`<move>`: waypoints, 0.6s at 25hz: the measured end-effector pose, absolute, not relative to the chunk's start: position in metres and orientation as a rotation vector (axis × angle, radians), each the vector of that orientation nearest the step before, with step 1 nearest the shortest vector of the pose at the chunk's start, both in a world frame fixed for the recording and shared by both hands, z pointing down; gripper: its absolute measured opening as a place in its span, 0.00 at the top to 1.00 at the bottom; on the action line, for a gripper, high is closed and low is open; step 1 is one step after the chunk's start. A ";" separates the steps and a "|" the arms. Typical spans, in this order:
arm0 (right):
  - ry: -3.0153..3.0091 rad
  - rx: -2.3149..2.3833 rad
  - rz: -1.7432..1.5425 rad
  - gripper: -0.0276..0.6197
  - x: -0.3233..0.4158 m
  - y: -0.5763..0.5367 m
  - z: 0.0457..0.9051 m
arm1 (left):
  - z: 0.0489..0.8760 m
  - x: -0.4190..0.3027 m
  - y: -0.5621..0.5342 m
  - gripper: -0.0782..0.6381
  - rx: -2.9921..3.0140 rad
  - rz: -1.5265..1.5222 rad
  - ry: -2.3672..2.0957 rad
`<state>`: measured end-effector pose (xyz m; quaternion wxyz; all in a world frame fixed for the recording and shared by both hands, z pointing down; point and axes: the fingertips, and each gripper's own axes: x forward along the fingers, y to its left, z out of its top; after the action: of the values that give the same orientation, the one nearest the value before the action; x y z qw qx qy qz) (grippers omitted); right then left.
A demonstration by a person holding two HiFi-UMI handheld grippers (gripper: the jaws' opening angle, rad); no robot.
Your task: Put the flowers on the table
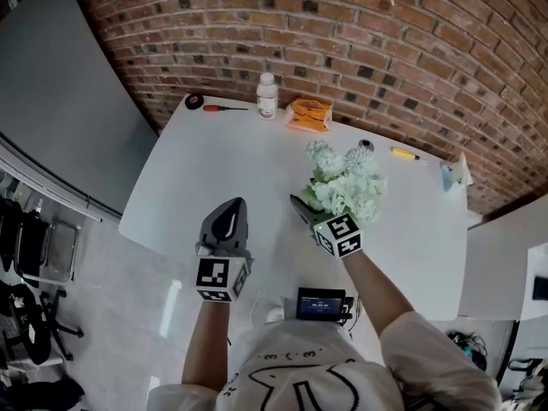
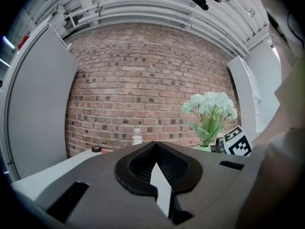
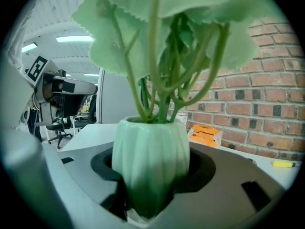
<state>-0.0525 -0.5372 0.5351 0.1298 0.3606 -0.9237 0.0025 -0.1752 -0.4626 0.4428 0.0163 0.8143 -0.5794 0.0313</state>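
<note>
over the white table (image 1: pixel 240 161) we hold the flowers (image 1: pixel 347 182) upright: the right gripper (image 1: pixel 306 212) is clamped round their green vase (image 3: pixel 150 156) (a low grip, sparing the blooms); the left gripper (image 1: pixel 229 217), closed and empty, hangs aside.

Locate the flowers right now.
Head view, right of centre: flowers held in the right tongs over the white table, with the orange packet beyond them by the brick wall.

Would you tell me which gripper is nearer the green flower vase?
Right: the right gripper is shut on the vase; the left gripper hangs apart from it, to its left.
</note>
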 end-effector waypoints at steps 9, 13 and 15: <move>-2.649 1.078 -0.004 0.54 -0.058 -0.559 0.558 | 0.463 -0.178 -0.486 0.88 2.499 0.110 -1.784; -2.639 1.101 0.008 0.54 -0.057 -0.565 0.567 | 0.465 -0.179 -0.494 0.88 2.497 0.109 -1.782; -2.644 1.109 0.017 0.54 -0.057 -0.568 0.571 | 0.466 -0.180 -0.498 0.88 2.499 0.104 -1.783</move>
<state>-0.0566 -0.5677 0.5714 0.1367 0.3831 -0.9135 0.0059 -0.1800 -0.4977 0.4660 0.0348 0.8130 -0.5802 0.0337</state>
